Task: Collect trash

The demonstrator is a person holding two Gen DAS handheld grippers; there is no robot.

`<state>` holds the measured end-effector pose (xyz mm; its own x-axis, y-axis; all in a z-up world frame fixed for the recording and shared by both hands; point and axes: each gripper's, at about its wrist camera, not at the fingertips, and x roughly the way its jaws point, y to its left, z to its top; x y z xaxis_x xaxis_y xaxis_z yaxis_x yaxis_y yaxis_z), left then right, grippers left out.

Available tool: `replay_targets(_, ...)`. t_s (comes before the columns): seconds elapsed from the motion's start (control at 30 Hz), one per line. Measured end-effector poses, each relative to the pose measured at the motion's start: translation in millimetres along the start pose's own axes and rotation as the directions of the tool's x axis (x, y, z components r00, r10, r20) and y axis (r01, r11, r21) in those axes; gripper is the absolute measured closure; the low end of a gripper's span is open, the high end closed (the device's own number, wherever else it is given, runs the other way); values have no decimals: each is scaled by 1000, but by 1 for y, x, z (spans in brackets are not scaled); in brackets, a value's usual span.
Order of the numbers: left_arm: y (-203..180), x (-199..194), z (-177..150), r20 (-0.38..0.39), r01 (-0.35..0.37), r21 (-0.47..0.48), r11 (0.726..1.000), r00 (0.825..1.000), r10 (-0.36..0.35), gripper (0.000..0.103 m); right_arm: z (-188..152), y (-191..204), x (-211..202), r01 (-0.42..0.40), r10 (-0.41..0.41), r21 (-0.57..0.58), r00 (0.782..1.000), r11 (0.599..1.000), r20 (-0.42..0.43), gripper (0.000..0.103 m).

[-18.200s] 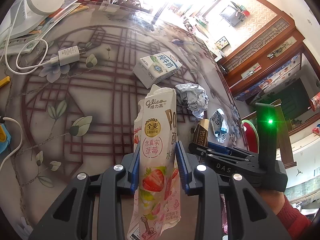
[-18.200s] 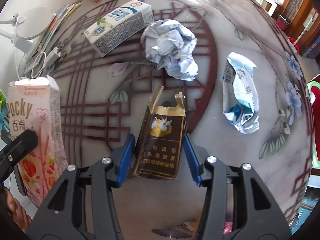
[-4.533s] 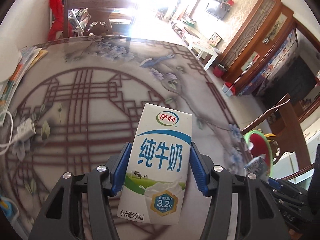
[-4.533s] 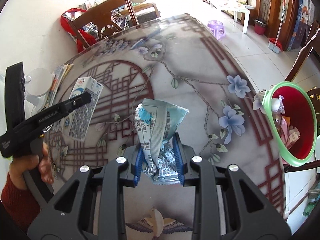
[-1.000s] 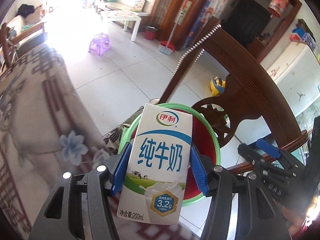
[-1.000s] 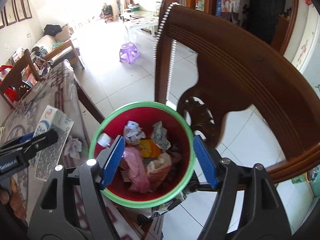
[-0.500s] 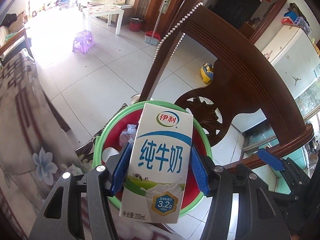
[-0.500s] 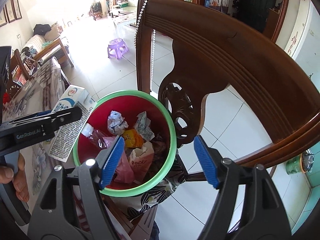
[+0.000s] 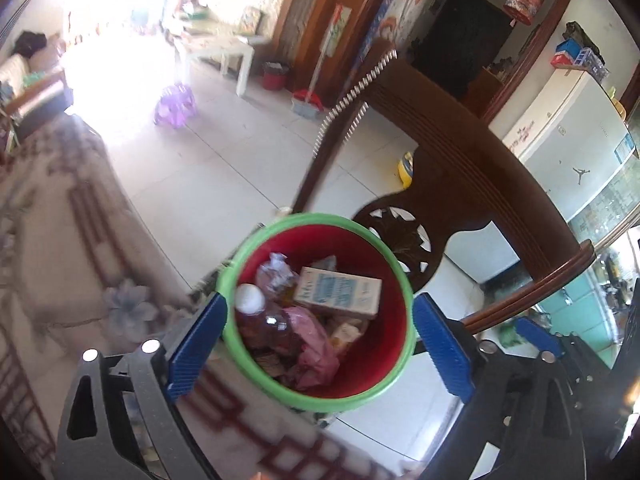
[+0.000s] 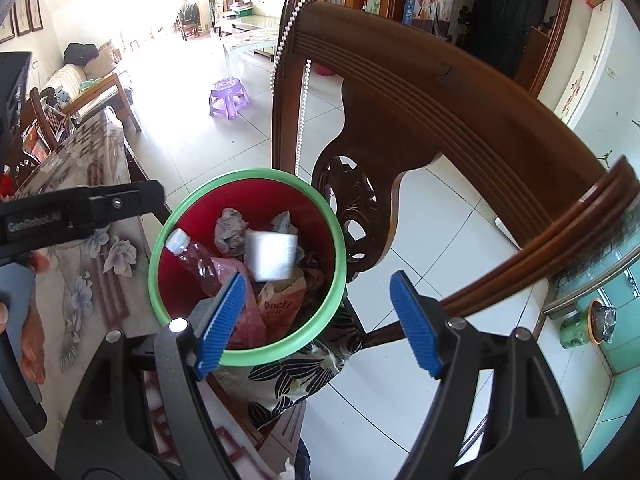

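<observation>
A red bin with a green rim (image 9: pixel 228 308) stands on a chair seat beside the table; it also shows in the right wrist view (image 10: pixel 338 240). The milk carton (image 9: pixel 338 291) lies on its side inside the bin on top of the other trash, blurred white in the right wrist view (image 10: pixel 271 255). A clear bottle (image 10: pixel 192 258), a pink bag (image 9: pixel 312 340) and crumpled paper (image 10: pixel 230 229) lie under it. My left gripper (image 9: pixel 318 346) is open and empty just above the bin. My right gripper (image 10: pixel 318 320) is open and empty over the bin's near rim.
A dark wooden chair back (image 10: pixel 440 120) with a bead string arches right behind the bin. The patterned table (image 9: pixel 60 220) lies to the left. A purple stool (image 10: pixel 229 96) and white floor tiles lie beyond. The left gripper's handle (image 10: pixel 76 212) crosses the right wrist view.
My left gripper has opened and let go of the milk carton, which has dropped into the bin. My right gripper stays open above the bin.
</observation>
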<state>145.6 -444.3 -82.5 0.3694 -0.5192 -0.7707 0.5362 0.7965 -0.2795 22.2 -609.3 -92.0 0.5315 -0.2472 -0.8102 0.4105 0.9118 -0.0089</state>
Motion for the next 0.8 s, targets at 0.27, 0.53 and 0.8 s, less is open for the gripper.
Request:
replay_targets(0.27, 49, -132, -47, 270, -150, -30, 988, 951, 152, 8, -29, 65, -52, -27, 36, -92, 995, 995, 97, 5)
replay_targets(0.53, 102, -255, -93, 454, -259, -164, 952, 837, 306, 8, -56, 144, -129, -144, 192, -162, 920, 976, 342, 5)
replay_targets(0.8, 148, -320, -122, 452, -309, -335, 890, 776, 439, 8, -57, 191, -177, -207, 246, -134, 842, 969, 481, 5)
